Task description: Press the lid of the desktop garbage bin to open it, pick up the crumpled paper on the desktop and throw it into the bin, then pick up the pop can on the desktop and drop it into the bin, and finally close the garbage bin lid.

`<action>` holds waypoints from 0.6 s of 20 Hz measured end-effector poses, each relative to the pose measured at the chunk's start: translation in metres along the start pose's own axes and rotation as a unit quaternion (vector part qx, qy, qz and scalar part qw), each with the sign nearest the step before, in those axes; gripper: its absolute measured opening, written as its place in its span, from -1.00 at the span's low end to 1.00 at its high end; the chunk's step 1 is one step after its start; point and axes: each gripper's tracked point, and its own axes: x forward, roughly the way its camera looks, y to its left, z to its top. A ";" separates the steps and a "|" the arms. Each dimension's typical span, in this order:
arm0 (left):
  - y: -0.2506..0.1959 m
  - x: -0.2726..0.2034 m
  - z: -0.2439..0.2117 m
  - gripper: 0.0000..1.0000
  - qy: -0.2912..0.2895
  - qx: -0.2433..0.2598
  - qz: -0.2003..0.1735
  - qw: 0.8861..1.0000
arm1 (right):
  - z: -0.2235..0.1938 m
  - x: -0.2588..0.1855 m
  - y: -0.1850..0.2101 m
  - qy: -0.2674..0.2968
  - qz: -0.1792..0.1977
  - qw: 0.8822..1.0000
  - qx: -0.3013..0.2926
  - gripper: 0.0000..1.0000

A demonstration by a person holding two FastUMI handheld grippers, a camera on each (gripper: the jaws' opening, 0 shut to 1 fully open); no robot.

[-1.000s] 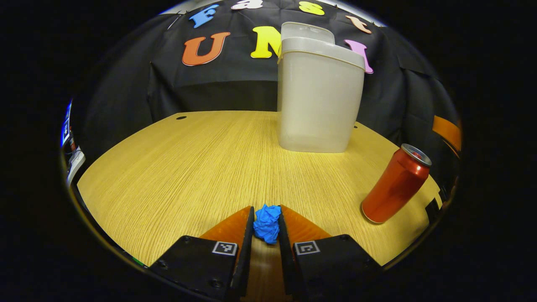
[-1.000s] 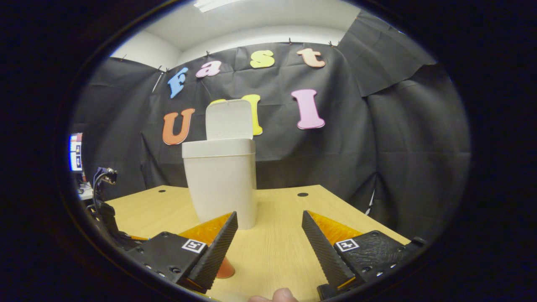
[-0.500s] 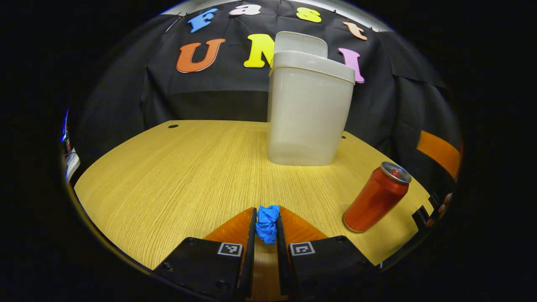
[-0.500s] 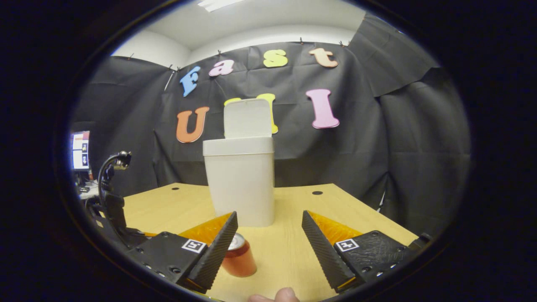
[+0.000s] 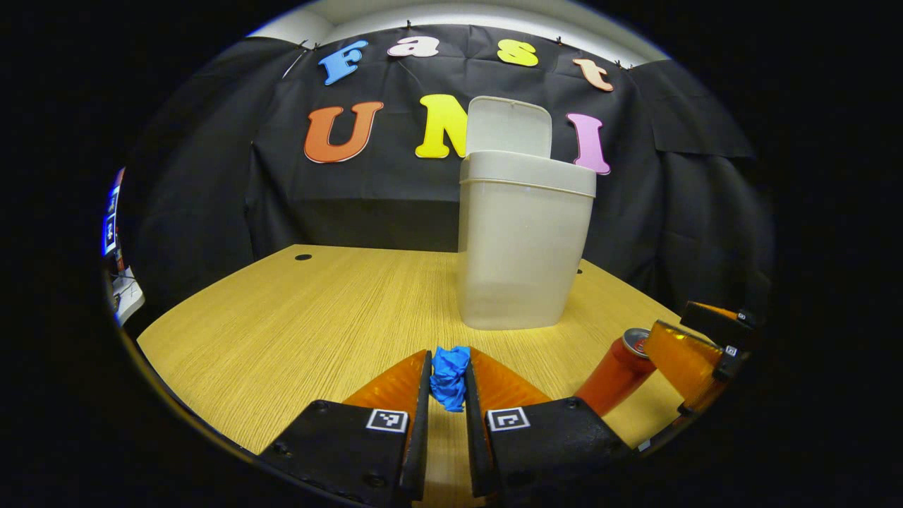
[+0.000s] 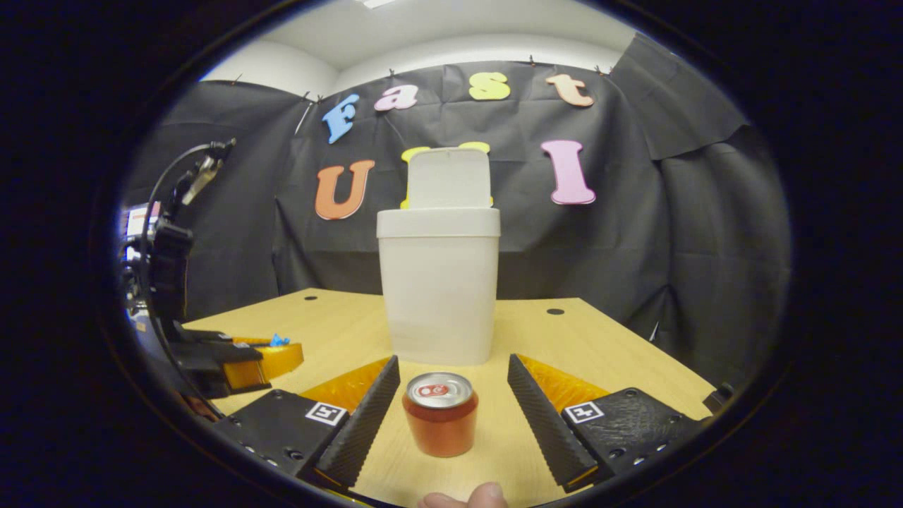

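Pinching the soft, light crumpled paper [image 5: 449,376] tight, the left gripper [image 5: 446,384] hung over the desk [image 5: 296,317]. The right gripper [image 6: 451,395] had jaws spread around the upright pop can [image 6: 440,414]; its thin, slippery wall probably suited a mid-body hold.

Black cloth wall [image 6: 635,233] behind light wooden table [image 5: 303,317].

A wooden table [image 5: 296,317] stands before a black cloth wall [image 6: 670,233].
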 end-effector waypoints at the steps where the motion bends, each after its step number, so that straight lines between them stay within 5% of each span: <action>1: 0.001 -0.001 0.002 -0.46 -0.002 0.000 0.000 1.000 | -0.002 0.002 0.000 0.004 -0.004 1.000 -0.005 0.92; 12: 0.014 -0.004 0.010 -0.46 -0.013 -0.008 0.000 1.000 | -0.060 0.023 0.004 0.069 -0.015 0.997 0.004 0.92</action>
